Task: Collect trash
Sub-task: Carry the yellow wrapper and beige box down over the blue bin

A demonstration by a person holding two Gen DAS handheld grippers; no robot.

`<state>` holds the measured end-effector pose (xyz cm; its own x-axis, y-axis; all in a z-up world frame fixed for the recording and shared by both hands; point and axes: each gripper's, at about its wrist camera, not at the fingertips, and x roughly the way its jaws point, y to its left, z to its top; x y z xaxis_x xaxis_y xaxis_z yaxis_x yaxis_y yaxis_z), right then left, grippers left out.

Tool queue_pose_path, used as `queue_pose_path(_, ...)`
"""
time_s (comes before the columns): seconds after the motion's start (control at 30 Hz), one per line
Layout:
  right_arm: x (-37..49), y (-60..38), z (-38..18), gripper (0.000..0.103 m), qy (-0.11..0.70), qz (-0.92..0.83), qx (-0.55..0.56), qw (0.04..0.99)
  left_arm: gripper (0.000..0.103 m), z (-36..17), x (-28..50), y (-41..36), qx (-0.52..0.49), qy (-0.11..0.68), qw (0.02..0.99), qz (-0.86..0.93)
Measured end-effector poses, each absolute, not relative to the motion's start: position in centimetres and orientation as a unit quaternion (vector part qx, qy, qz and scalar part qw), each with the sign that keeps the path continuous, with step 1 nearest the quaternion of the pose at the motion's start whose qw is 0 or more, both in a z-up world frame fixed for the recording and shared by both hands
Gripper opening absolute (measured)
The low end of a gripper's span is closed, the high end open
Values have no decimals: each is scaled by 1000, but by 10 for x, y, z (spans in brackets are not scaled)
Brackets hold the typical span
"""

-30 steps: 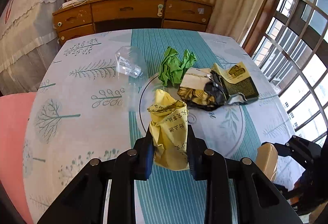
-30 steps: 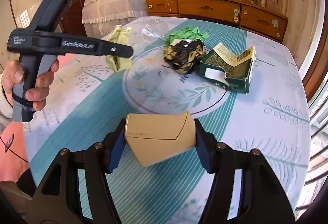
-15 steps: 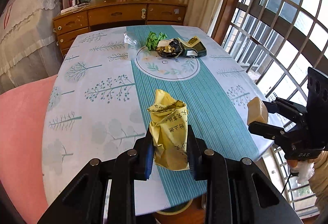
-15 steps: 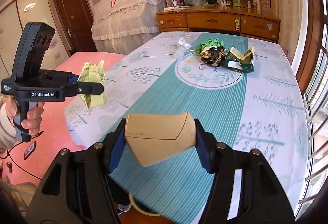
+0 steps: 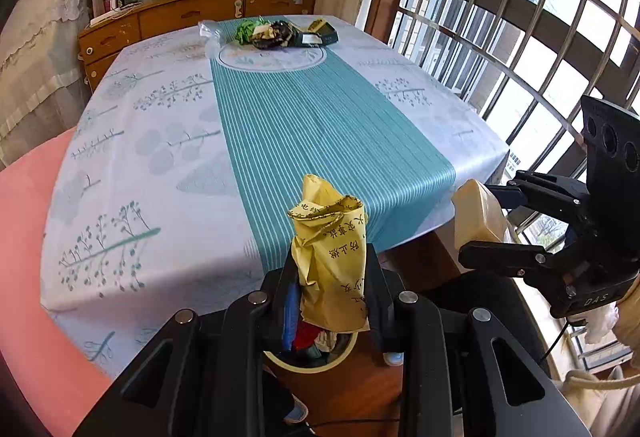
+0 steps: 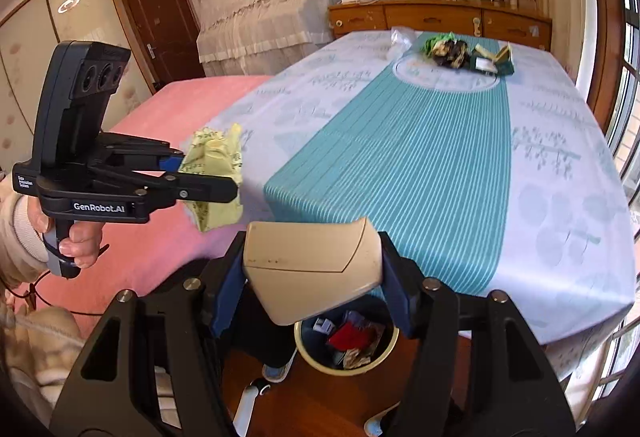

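Observation:
My left gripper (image 5: 329, 277) is shut on a crumpled yellow paper wrapper (image 5: 330, 253) with black print, held over the near table edge above the trash bin (image 5: 320, 365). It also shows in the right wrist view (image 6: 216, 173). My right gripper (image 6: 312, 273) is shut on a beige carton (image 6: 308, 269), held just above the round yellow-rimmed bin (image 6: 352, 365) on the floor. The carton also shows in the left wrist view (image 5: 476, 215). More trash lies at the far end of the table: a green paper wad (image 5: 246, 31), a dark crumpled bag (image 5: 272, 35), a green box (image 5: 320, 33) and clear plastic (image 5: 208, 31).
The table wears a white and teal cloth (image 5: 320, 125). A pink bed (image 6: 168, 125) lies to the left. A wooden dresser (image 6: 436, 17) stands behind the table and barred windows (image 5: 520, 37) on the right. The floor is wooden.
Both grippers have pulled back from the trash pile, past the near table edge, carrying the wrapper and the carton. The bin on the floor has come into view below them.

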<state>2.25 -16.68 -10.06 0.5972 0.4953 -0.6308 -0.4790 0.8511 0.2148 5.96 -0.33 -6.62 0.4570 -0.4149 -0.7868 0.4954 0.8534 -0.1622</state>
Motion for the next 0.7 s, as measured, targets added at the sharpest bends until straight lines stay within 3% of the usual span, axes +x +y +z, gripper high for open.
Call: queue_pose_path(0.7, 17, -145, -300, 58, 480, 212, 47, 850, 27, -256, 47, -32, 98, 512, 813, -259)
